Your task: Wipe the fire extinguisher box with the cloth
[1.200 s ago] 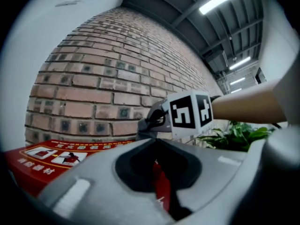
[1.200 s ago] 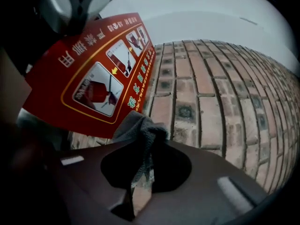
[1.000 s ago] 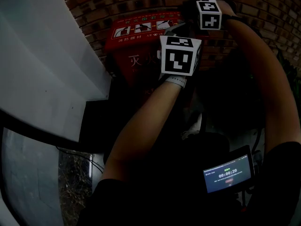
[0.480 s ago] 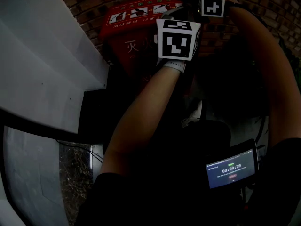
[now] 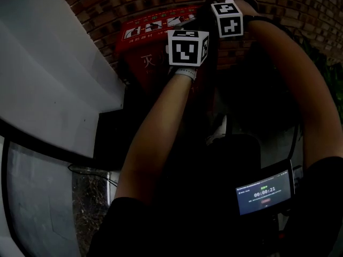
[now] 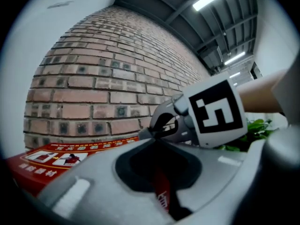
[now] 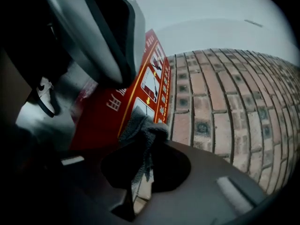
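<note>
The red fire extinguisher box (image 5: 153,31) stands against the brick wall; its top with printed pictures also shows in the left gripper view (image 6: 56,156) and the right gripper view (image 7: 110,109). My right gripper (image 7: 146,139) is shut on a grey cloth (image 7: 143,128) that is bunched at its tips, right beside the box's top edge. My left gripper (image 6: 153,142) has its jaws together with nothing between them, just above the box top. In the head view both marker cubes, left (image 5: 186,47) and right (image 5: 227,19), hover over the box's right part and hide the cloth.
A brick wall (image 5: 300,4) runs behind the box. A white slanted panel (image 5: 48,79) fills the left. A shoe (image 5: 217,135) shows on the dark floor below. A small timer screen (image 5: 263,191) sits at lower right. Green leaves (image 6: 255,128) lie to the right.
Both marker cubes have shifted a little to the left across the box top, the left one also upward. The right gripper keeps hold of the cloth.
</note>
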